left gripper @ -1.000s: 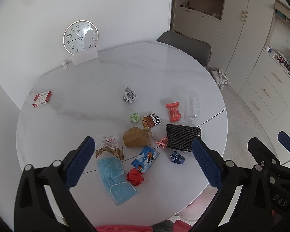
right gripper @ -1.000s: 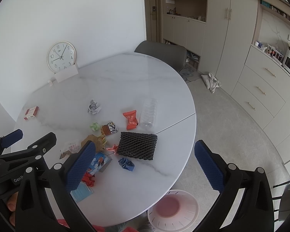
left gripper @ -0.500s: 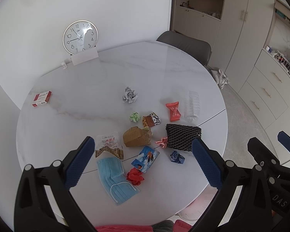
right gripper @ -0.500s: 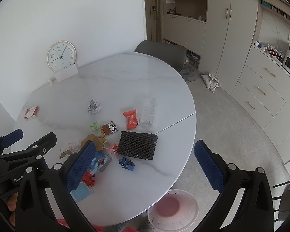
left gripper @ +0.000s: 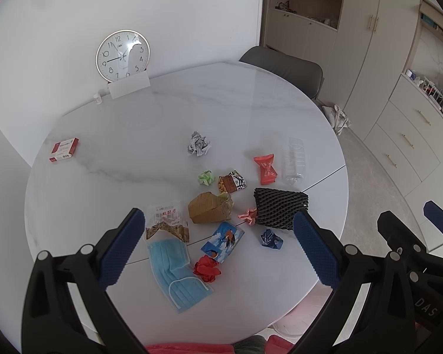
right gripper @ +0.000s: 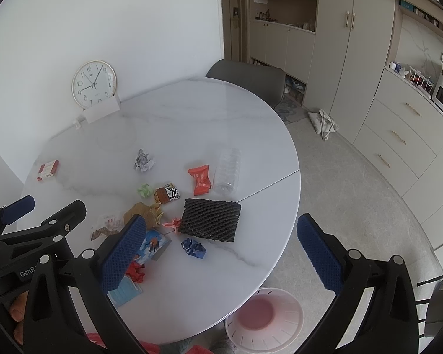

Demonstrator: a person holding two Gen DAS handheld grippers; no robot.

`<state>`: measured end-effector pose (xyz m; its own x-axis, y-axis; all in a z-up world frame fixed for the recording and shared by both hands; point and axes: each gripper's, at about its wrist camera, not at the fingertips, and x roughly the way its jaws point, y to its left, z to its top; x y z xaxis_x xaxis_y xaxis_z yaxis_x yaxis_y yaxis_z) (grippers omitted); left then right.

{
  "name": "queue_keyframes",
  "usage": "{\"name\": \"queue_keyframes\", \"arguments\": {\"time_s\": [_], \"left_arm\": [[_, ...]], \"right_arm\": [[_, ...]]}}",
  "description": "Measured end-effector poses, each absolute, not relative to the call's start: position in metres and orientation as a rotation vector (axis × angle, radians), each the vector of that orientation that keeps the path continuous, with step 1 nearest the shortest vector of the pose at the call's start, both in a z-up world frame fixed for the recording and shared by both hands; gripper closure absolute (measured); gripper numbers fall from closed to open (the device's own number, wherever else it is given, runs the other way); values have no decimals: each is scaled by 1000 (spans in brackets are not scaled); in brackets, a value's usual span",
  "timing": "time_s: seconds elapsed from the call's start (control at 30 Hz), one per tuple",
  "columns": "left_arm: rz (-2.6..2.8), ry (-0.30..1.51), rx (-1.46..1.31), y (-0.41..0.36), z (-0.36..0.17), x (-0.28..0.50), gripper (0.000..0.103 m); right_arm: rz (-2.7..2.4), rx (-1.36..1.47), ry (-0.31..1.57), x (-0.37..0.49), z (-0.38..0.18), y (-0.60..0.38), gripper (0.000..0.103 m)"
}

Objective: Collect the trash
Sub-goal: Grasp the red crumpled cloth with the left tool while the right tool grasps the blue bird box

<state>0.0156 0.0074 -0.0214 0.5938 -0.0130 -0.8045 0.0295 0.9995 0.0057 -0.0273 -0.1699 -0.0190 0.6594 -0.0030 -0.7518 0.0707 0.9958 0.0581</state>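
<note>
1. Both grippers hover above the round marble counter (left gripper: 109,153), nothing held. My left gripper (left gripper: 218,246) is spread wide; my right gripper (right gripper: 221,250) is spread wide too.
2. Trash sits in a cluster at the near centre of the counter, left-wrist view: blue face mask (left gripper: 175,268) at 6 o'clock of the cluster, red crumpled wrapper (left gripper: 206,268) touching its right edge, bird-print packet (left gripper: 223,240) just above that.
3. Black foam net sleeve (left gripper: 280,208) at 3 o'clock, blue foil ball (left gripper: 271,239) just below it, brown crumpled bag (left gripper: 209,211) in the middle.
4. Farther out: grey paper ball (left gripper: 198,148) at 12 o'clock, clear plastic bottle (left gripper: 294,162) lying on its side toward 2 o'clock, beside the orange wrapper (left gripper: 265,168).
5. Pink-bottomed waste bin (right gripper: 264,317) stands on the floor, below the counter's near edge at 5 o'clock in the right-wrist view.
6. Judgement: start with the near pieces; come down vertically over one item, close on its raised crumple.
7. Hazard: items touch, so a wide closing may drag neighbours. The flat mask likely needs an edge pinch.
8. Clock (left gripper: 122,56) and red box (left gripper: 64,149) look like keepers; leave them.
</note>
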Motion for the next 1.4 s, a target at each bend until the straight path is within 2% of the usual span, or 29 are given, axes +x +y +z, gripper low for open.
{"name": "queue_keyframes", "arguments": {"time_s": [0.17, 0.3, 0.6, 0.73, 1.03, 1.13, 1.17, 1.2, 1.23, 1.27, 1.4], "left_arm": [[-57, 952, 34, 9, -32, 22, 7], [-105, 1009, 78, 15, -62, 32, 6], [-218, 1159, 237, 48, -173, 35, 7], [-205, 1261, 198, 74, -218, 28, 7], [-309, 1219, 253, 51, -253, 29, 10], [-343, 1245, 300, 39, -268, 32, 33], [-353, 1252, 306, 37, -272, 32, 46], [-352, 1246, 310, 35, -274, 32, 53], [-356, 1223, 303, 36, -273, 31, 55], [-368, 1207, 288, 38, -270, 30, 63], [-438, 1198, 174, 47, -260, 32, 77]], "right_arm": [[-50, 92, 868, -25, -27, -173, 2], [-55, 109, 915, -18, -45, -176, 2], [-45, 163, 1078, -8, -117, -176, 2], [-3, 153, 1144, -7, -146, -164, 2], [41, 114, 1235, -6, -182, -142, 2], [33, 113, 1238, -5, -183, -142, 2], [29, 117, 1240, -6, -183, -143, 2], [28, 126, 1239, -6, -184, -144, 2], [27, 135, 1237, -5, -185, -145, 2], [25, 150, 1237, -5, -186, -146, 2], [45, 238, 1245, -1, -191, -145, 2]]}}
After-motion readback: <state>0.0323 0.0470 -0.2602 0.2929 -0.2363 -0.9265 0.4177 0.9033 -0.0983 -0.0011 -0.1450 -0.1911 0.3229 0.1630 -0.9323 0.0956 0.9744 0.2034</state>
